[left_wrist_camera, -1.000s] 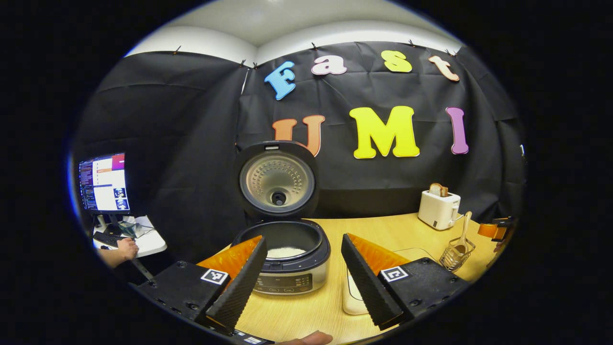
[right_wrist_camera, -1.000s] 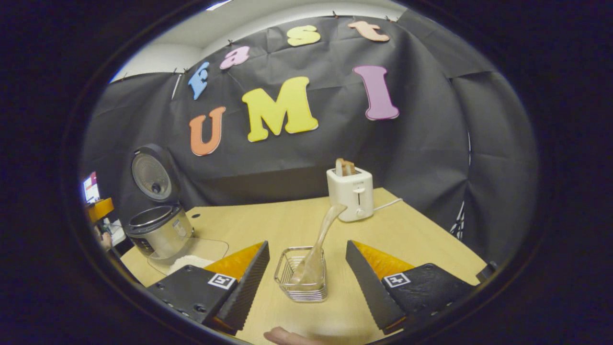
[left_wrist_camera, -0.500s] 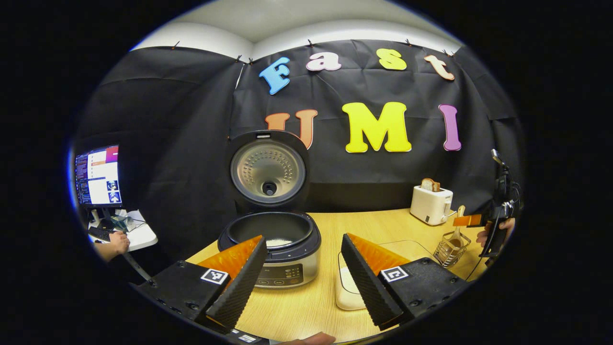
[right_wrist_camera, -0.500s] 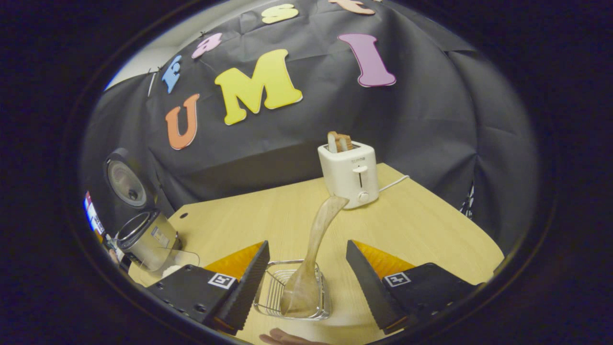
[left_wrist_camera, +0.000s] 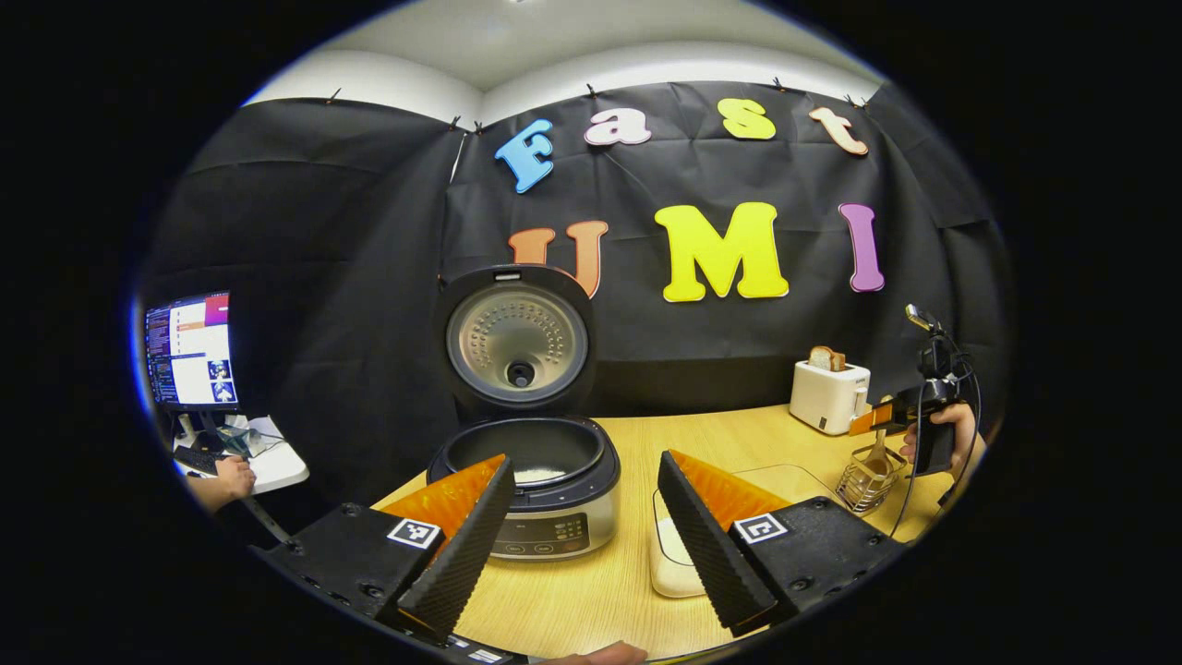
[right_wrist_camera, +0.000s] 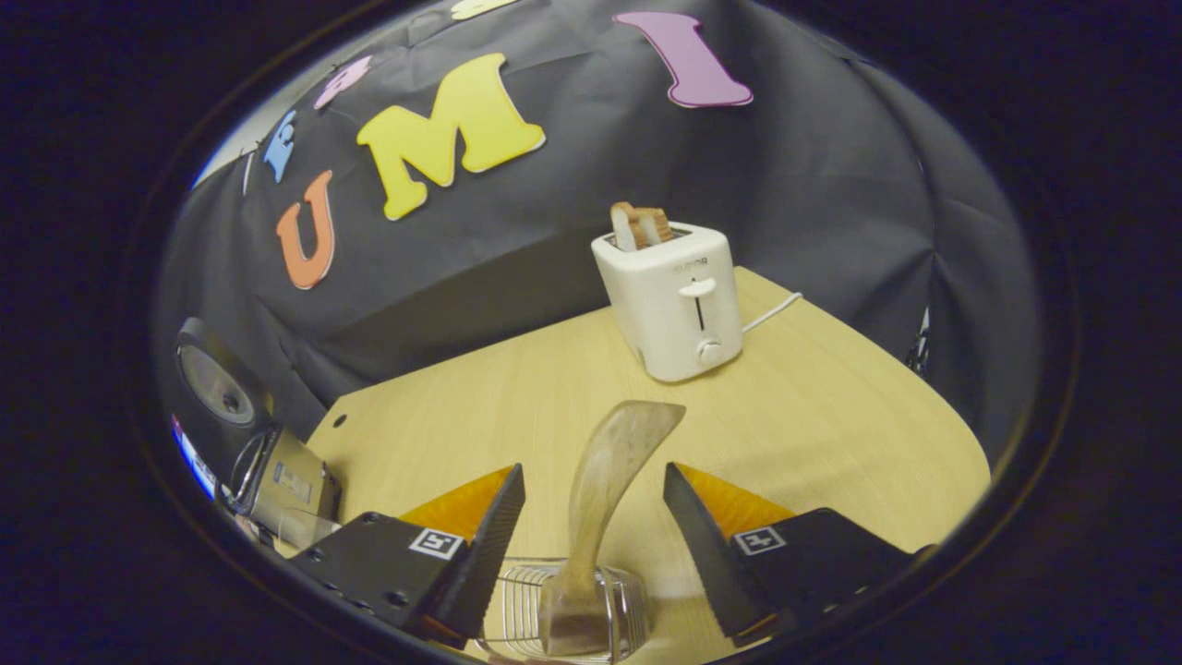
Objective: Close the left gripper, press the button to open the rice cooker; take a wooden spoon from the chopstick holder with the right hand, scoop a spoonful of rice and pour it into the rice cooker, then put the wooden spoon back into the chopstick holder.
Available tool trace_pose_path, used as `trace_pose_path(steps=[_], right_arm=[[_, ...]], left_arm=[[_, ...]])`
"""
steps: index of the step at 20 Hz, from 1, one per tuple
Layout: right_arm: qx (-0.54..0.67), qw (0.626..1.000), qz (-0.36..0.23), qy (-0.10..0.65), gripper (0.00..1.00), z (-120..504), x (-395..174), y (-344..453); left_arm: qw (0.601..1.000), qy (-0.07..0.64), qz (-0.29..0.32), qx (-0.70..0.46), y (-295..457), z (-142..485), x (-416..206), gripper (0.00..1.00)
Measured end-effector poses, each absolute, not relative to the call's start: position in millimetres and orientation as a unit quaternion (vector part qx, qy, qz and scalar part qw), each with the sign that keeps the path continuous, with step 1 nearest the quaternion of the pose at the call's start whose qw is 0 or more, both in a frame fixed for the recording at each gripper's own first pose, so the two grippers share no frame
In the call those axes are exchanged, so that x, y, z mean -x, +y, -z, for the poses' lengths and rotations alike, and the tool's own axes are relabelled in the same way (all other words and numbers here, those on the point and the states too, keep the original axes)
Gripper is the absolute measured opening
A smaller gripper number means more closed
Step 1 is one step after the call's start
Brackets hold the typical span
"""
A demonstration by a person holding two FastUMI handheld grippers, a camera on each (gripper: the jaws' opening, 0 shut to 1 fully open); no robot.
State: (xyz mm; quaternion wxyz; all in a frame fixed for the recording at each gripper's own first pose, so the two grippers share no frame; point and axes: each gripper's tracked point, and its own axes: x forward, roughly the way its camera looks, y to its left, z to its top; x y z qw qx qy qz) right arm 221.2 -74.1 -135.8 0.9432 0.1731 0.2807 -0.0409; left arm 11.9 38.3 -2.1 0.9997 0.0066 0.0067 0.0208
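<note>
Pale wood-grain tabletop [right_wrist_camera: 480, 406], rounded corners, backed against the black cloth wall. One small dark hole near its far left edge in the right gripper view. Rice cooker [left_wrist_camera: 531, 485] stands at the left end, lid up. Just to its right lies a shallow clear container [left_wrist_camera: 679, 554] holding something white. Wire chopstick holder [right_wrist_camera: 568, 614] sits toward the near right side with a wooden spoon [right_wrist_camera: 605, 480] upright in it. White toaster [right_wrist_camera: 672, 300] at the far right, bread in its slots, its cord [right_wrist_camera: 771, 314] trailing across the wood.
</note>
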Motion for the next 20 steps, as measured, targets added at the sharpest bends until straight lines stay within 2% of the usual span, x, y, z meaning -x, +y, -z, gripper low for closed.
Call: trace_pose_path(steps=[1, 3, 4, 5, 6, 7, 8, 9, 11, 12, 14, 20], right_arm=[[-0.176, 0.94, 0.043, 0.289, 0.74, 139, -220, -73], [-0.18, 0.938, 0.037, 0.294, 0.63, 141, -221, -70], [-0.184, 0.936, 0.037, 0.298, 0.67, 143, -221, -69], [-0.183, 0.936, 0.043, 0.298, 0.46, 144, -222, -71], [-0.186, 0.934, 0.041, 0.301, 0.48, 144, -223, -68], [-0.189, 0.934, 0.033, 0.301, 0.28, 142, -223, -64], [-0.184, 0.935, 0.035, 0.302, 0.24, 143, -223, -62], [-0.178, 0.935, 0.04, 0.303, 0.15, 141, -221, -65], [-0.18, 0.937, 0.034, 0.299, 0.15, 138, -222, -62], [-0.172, 0.938, 0.039, 0.297, 0.08, 136, -219, -62], [-0.151, 0.944, 0.038, 0.291, 0.1, 130, -214, -59], [-0.108, 0.962, 0.04, 0.248, 0.08, 89, -196, -48]], left_arm=[[1.0, 0.009, -0.02, -0.008, 38, 3, -13, 0.99], [1.0, 0.013, -0.023, -0.009, 38, 6, -14, 0.99], [1.0, 0.015, -0.022, -0.009, 37, 7, -15, 0.99], [1.0, 0.017, -0.021, -0.009, 36, 8, -16, 0.99], [1.0, 0.019, -0.021, -0.009, 37, 9, -16, 0.99], [1.0, 0.018, -0.02, -0.009, 38, 9, -16, 0.99], [1.0, 0.017, -0.02, -0.008, 37, 8, -17, 0.99], [1.0, 0.017, -0.019, -0.008, 37, 8, -16, 0.99], [1.0, 0.017, -0.02, -0.007, 38, 8, -16, 0.99], [1.0, 0.017, -0.021, -0.006, 39, 8, -16, 0.99], [1.0, 0.018, -0.023, -0.005, 42, 8, -15, 0.99], [1.0, 0.017, -0.024, -0.002, 45, 7, -14, 1.0]])
